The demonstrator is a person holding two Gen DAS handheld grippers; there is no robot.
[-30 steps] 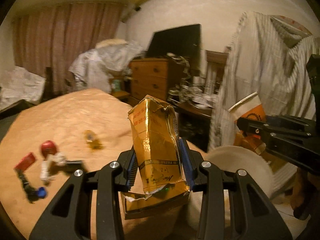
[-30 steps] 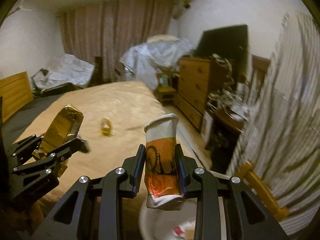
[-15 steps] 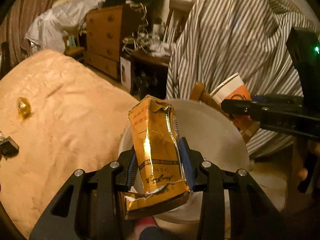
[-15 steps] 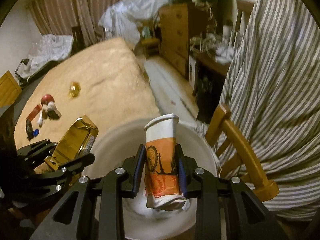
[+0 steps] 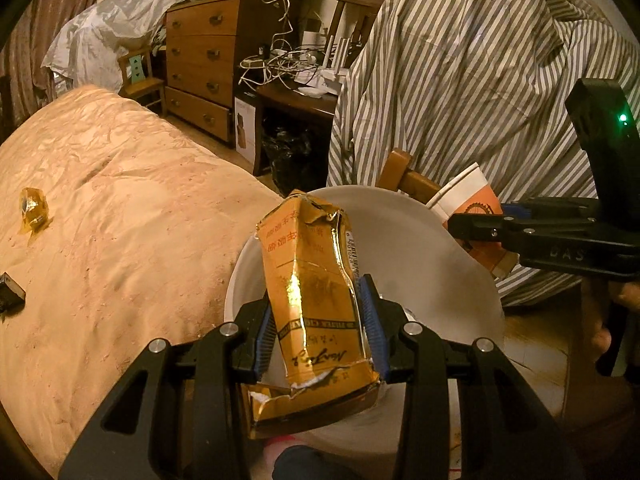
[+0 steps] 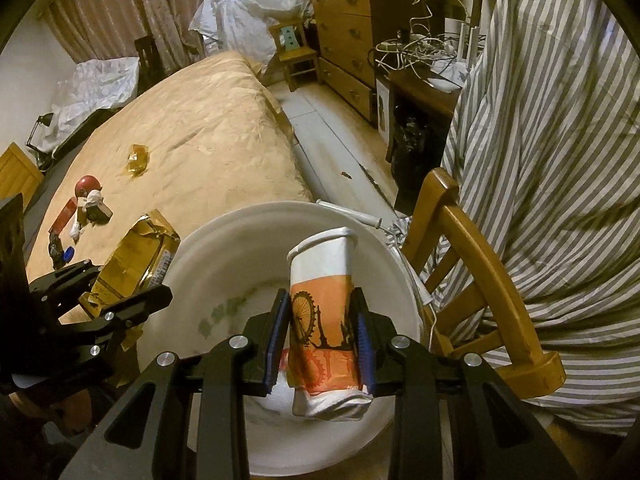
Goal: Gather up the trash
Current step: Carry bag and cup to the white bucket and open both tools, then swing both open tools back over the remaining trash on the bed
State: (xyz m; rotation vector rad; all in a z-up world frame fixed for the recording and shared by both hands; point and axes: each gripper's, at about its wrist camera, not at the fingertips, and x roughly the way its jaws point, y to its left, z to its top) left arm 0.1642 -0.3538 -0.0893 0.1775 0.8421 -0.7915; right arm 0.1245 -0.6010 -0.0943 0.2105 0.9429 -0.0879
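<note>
My left gripper [image 5: 318, 312] is shut on a crumpled gold carton [image 5: 312, 292] and holds it over the near rim of a white basin [image 5: 404, 248]. My right gripper [image 6: 320, 312] is shut on a squashed orange and white paper cup [image 6: 324, 300] and holds it above the middle of the basin [image 6: 224, 264]. The cup also shows in the left wrist view [image 5: 474, 216], and the carton in the right wrist view [image 6: 134, 256]. More trash lies on the bed: a gold wrapper [image 6: 138, 158] and a red, white and blue pile [image 6: 80, 216].
The basin stands beside the tan bed [image 5: 120, 220]. A wooden chair [image 6: 480, 252] draped in striped cloth [image 6: 560, 140] is on its right. A dresser [image 5: 200, 64] and a cable-covered desk [image 5: 296, 84] stand at the back.
Both grippers swung from facing across the bed to down over the white basin, each still holding its item. In the last half second they shifted only slightly.
</note>
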